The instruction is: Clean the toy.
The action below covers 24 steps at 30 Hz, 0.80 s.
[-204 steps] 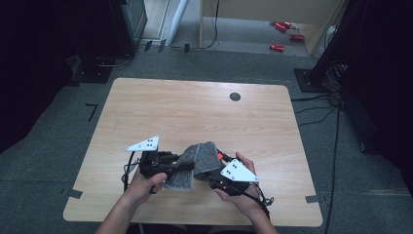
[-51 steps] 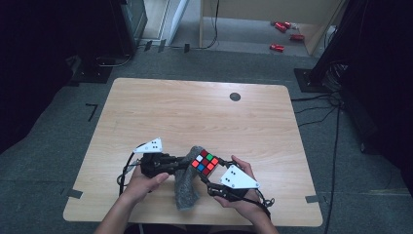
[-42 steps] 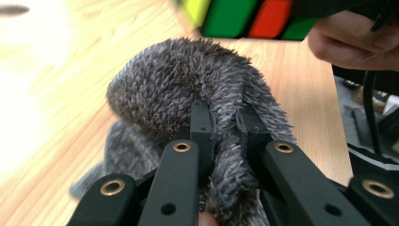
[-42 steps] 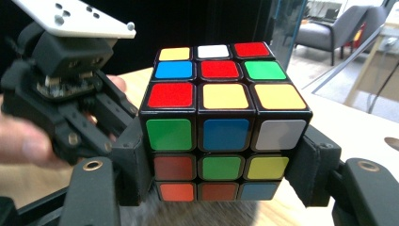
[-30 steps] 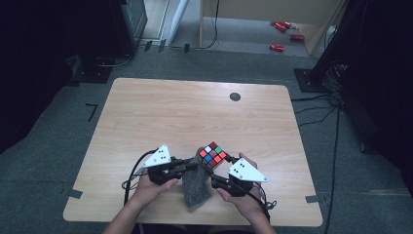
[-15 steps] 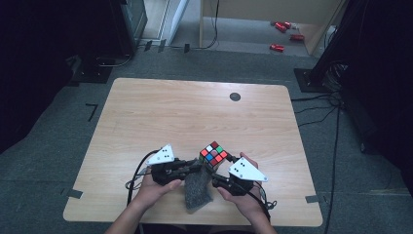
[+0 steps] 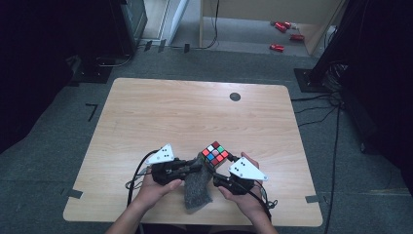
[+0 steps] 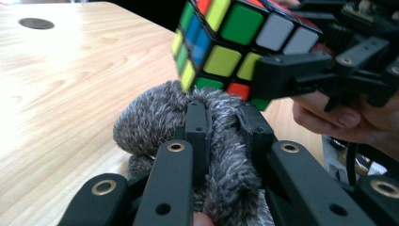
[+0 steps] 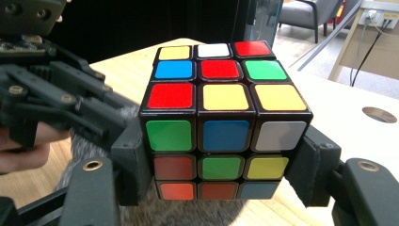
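right gripper [image 9: 221, 183] clamped on puzzle cube [image 9: 221, 127], jaws flat on opposite side faces, cube just above near table [image 7: 160, 112] edge; hard, slick plastic, layers could twist, so squeeze faces square; left gripper [image 8: 226, 122] pinching fuzzy grey pouch [image 8: 160, 117] right below; soft, floppy, grab by rim

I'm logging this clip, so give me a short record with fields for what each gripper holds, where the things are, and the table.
left gripper: shut on the grey furry pouch
right gripper: shut on the puzzle cube, jaws on two opposite sides
cube position: just above the pouch's pinched end, near the table's front edge
table: light wood, dark round hole toward the far side
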Available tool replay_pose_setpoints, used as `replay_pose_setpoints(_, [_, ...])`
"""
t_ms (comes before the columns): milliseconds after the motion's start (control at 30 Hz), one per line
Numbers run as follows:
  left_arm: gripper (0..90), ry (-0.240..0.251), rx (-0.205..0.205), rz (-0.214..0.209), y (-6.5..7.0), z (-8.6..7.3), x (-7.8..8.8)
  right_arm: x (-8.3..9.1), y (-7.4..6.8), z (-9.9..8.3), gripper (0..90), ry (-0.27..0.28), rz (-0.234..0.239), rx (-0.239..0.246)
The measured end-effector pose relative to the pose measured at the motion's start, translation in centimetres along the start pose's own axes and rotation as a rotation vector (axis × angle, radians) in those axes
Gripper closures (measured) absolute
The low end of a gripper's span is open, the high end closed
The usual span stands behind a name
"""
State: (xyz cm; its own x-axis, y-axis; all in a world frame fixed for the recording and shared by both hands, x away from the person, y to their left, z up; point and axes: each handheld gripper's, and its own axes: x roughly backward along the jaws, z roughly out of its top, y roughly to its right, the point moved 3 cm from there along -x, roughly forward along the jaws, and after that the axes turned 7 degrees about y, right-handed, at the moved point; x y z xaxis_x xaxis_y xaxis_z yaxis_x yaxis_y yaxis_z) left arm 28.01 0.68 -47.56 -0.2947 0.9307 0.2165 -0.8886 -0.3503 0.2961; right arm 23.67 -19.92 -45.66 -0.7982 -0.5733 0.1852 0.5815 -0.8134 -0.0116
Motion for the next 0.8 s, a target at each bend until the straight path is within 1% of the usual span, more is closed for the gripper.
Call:
replay_pose_setpoints(33, [78.0, -0.007, 0.010, -0.003, 0.0, -0.2, -0.2, 0.0, -0.1, 0.0, 34.7, 0.000, 0.001, 0.006])
replay_pose_setpoints(67, [78.0, -0.007, 0.010, -0.003, 0.0, -0.2, -0.2, 0.0, -0.3, 0.1, 34.7, 0.002, 0.002, 0.009])
replay_pose_setpoints(100, [78.0, -0.017, 0.010, -0.009, 0.1, -0.4, -0.4, -0.1, -0.5, 0.2, 34.7, 0.005, 0.002, 0.016])
replay_pose_setpoints(167, [77.9, -0.018, 0.000, -0.015, 0.5, -0.4, -0.6, 0.0, -0.4, 0.3, 34.7, 0.010, -0.002, 0.017])
replay_pose_setpoints(200, [77.9, -0.006, -0.004, -0.018, 0.6, -0.3, -0.6, 0.0, -0.4, 0.3, 34.7, 0.010, -0.002, 0.017])
replay_pose_setpoints(233, [77.9, 0.013, 0.005, -0.027, 0.7, -0.1, -0.4, 0.0, -0.3, 0.3, 34.7, 0.013, -0.002, 0.010])
replay_pose_setpoints(267, [77.9, 0.053, 0.024, -0.033, 0.5, 0.4, 0.1, 0.0, 0.0, 0.2, 34.7, 0.012, -0.009, 0.002])
replay_pose_setpoints(333, [77.9, 0.075, 0.032, -0.028, 0.2, 0.6, 0.5, 0.0, 0.1, 0.1, 34.7, 0.002, -0.013, 0.001])
replay_pose_setpoints(400, [77.6, 0.072, 0.037, -0.023, 0.1, 0.5, 0.5, -0.1, -0.1, 0.1, 34.7, 0.002, -0.009, 0.007])
replay_pose_setpoints(433, [77.4, 0.047, 0.025, -0.012, 0.1, 0.3, 0.3, -0.1, -0.3, 0.2, 34.7, 0.003, -0.005, 0.010])
replay_pose_setpoints(467, [77.1, 0.047, 0.025, -0.012, 0.1, 0.3, 0.3, -0.1, -0.5, 0.2, 34.7, 0.005, -0.005, 0.017])
replay_pose_setpoints(500, [76.6, 0.016, -0.010, 0.006, 0.2, 0.0, 0.0, -0.1, -0.6, 0.2, 34.7, 0.001, -0.011, 0.023])
replay_pose_setpoints(533, [76.0, 0.016, -0.010, 0.006, 0.2, 0.0, 0.0, -0.1, -0.6, 0.2, 34.7, 0.001, -0.011, 0.023])
replay_pose_setpoints(567, [76.0, -0.002, -0.029, 0.021, 0.2, -0.1, -0.2, -0.1, -0.5, 0.2, 34.7, -0.001, -0.013, 0.021])
replay_pose_setpoints(600, [73.3, -0.044, -0.056, 0.057, 0.1, -0.4, -0.5, -0.1, -0.2, 0.1, 34.7, -0.002, -0.020, 0.015])
replay_pose_setpoints(633, [70.8, -0.044, -0.056, 0.057, 0.1, -0.4, -0.5, -0.1, -0.2, 0.1, 34.7, -0.002, -0.020, 0.015])
replay_pose_setpoints(667, [67.6, -0.065, -0.065, 0.077, -0.1, -0.6, -0.5, 0.0, 0.0, 0.1, 34.7, 0.000, -0.031, 0.008])
replay_pose_setpoints(700, [64.0, -0.093, -0.079, 0.122, -0.4, -0.8, -0.6, 0.0, 0.2, 0.2, 34.7, 0.003, -0.034, 0.007])
replay_pose_setpoints(733, [59.1, -0.093, -0.079, 0.122, -0.4, -0.8, -0.6, 0.1, 0.2, 0.2, 34.7, 0.005, -0.037, 0.007])
replay_pose_setpoints(767, [53.8, -0.102, -0.083, 0.171, -0.8, -0.8, -0.6, 0.1, 0.3, 0.3, 34.7, 0.005, -0.039, 0.007])
replay_pose_setpoints(800, [46.8, -0.102, -0.083, 0.171, -0.8, -0.8, -0.6, 0.1, 0.3, 0.3, 34.7, 0.005, -0.039, 0.007])
